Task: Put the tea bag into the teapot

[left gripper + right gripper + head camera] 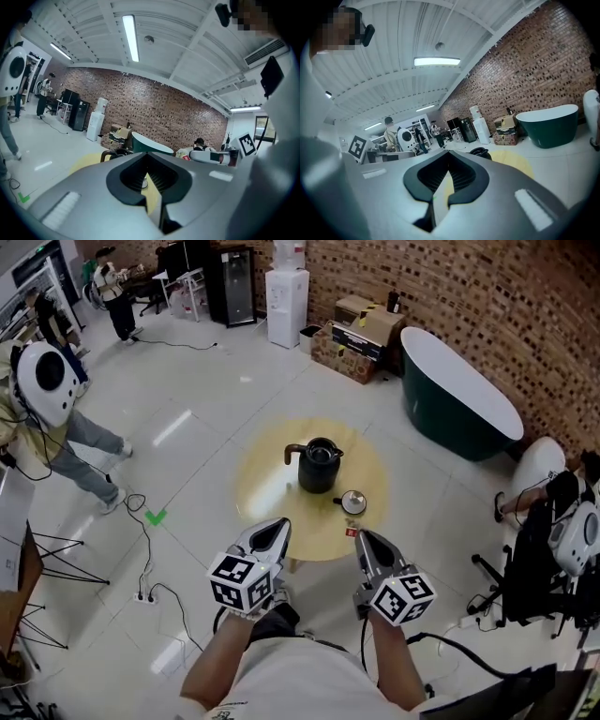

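Yellow wood of the round table (262,486) spreads beyond both sets of fingers. The black teapot (319,465) stands open-topped at the table's middle, well ahead of both tips, and its lid (353,502) lies just ahead of the right gripper (360,534). The tea bag (351,532), a small red and white scrap at the near edge of the table, sits right against that gripper's tips on their inner side. No view shows whether it is pinched or only touched. In the right gripper view the fingers meet at the front with nothing seen between the ribbed pads. The left gripper (284,521) is closed the same way, tips together and empty, pointing past the table's near left edge toward the teapot
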Tool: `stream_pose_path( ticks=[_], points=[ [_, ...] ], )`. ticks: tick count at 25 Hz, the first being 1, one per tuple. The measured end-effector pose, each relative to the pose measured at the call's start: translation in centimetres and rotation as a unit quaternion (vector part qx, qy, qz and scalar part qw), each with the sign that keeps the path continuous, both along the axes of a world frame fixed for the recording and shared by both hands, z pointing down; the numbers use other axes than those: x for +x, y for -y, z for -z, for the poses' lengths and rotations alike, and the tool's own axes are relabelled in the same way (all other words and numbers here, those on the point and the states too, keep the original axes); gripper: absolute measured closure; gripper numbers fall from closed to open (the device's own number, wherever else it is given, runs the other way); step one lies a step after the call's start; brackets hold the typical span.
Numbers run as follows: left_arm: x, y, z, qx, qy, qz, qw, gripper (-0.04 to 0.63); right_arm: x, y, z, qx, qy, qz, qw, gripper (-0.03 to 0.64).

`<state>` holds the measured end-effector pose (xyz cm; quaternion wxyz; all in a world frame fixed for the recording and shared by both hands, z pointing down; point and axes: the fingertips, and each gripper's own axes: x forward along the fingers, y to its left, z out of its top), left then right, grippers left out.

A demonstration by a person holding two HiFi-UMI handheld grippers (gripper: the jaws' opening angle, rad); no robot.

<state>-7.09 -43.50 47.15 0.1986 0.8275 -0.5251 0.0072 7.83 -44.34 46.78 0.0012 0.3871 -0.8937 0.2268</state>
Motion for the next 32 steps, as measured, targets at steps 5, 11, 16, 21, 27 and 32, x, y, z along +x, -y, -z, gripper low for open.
stream_pose_path(
  ticks=[5,11,16,21,27,32],
  points=[
    [-1.0,3.2,0.9,0.000,0.000,-0.002,1.0000,0.583,-1.3,3.3,0.7,0.002,-0.016,0.005,1.000,0.615],
    [-1.4,5.4,1.7,-0.005,-0.005,0.005,1.0000,0.583,-1.8,6.5,1.2,-0.003,-0.029,0.008,1.000,0.615],
    [-1.9,6.5,2.8,-0.016,0.000,0.007,0.9999,0.583,-2.9,9.4,3.0,0.004,-0.046,0.019,0.999,0.614],
    [-2.0,7.9,2.1,-0.028,0.000,0.004,0.9996,0.583,-3.7,13.3,3.7,0.016,-0.077,0.023,0.997,0.614],
    [-2.5,9.7,1.1,-0.038,-0.007,-0.003,0.9993,0.583,-5.7,18.0,2.6,0.010,-0.138,0.050,0.989,0.614],
    [-3.0,11.3,-0.1,-0.044,-0.012,-0.002,0.9990,0.583,-7.3,21.0,-0.4,-0.009,-0.195,0.070,0.978,0.614]
  ],
)
